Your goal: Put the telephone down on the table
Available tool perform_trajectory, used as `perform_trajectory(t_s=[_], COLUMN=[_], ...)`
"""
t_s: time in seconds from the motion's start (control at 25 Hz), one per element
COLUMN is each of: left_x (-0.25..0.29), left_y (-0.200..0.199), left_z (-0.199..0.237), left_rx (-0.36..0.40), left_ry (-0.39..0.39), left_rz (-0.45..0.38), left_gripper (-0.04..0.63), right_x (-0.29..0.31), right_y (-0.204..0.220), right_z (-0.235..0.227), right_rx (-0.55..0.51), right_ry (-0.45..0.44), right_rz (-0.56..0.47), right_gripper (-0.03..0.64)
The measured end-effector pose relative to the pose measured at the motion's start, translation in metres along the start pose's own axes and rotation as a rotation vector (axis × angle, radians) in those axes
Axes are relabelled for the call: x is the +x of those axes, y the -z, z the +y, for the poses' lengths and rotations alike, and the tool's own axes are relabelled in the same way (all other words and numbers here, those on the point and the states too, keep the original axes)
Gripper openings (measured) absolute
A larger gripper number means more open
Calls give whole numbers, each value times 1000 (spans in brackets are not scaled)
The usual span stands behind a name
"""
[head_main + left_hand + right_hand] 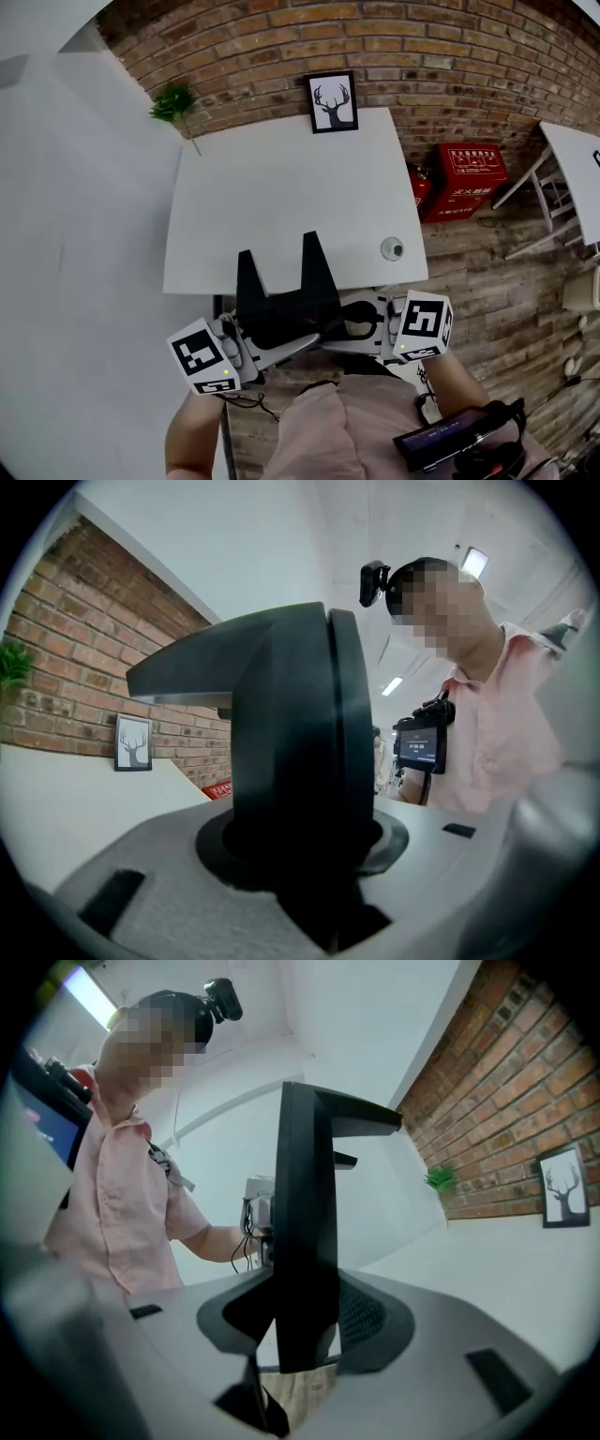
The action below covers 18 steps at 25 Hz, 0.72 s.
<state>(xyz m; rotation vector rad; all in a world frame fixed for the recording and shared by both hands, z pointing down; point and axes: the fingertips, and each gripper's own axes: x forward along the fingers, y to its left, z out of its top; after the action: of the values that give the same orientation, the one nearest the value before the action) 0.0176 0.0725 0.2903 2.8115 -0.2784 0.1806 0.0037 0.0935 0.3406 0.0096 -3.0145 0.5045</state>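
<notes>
We see a framed deer picture [332, 101] far centre, against the brick wall [281, 37] | green plant [174, 103] far left | red box [466, 169] right, by that wall | small round white object [392, 248] near right

The small round grey object [392, 248] on the white table's [281, 178] near right corner is too small to identify.

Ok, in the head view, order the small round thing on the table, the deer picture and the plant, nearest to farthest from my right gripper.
1. Small round thing, near-right corner of the table.
2. Deer picture, far edge, middle.
3. Plant, far left corner.
</notes>
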Motion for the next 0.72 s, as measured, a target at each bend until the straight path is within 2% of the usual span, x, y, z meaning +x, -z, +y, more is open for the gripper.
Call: perform_trajectory(t_s=[0.32, 0.72], left_x=[17, 1], left_y=[-21, -41], left_z=[44, 94], left_rx=[-20, -29], left_ry=[-9, -14], left_rz=[2, -9], left_gripper=[163, 163], right_x=[-10, 12], right_y=[-22, -48], right_z=[-46, -91], right_rx=[15, 7], right_ry=[1, 2], right_rz=[-17, -22], right_gripper=[173, 173])
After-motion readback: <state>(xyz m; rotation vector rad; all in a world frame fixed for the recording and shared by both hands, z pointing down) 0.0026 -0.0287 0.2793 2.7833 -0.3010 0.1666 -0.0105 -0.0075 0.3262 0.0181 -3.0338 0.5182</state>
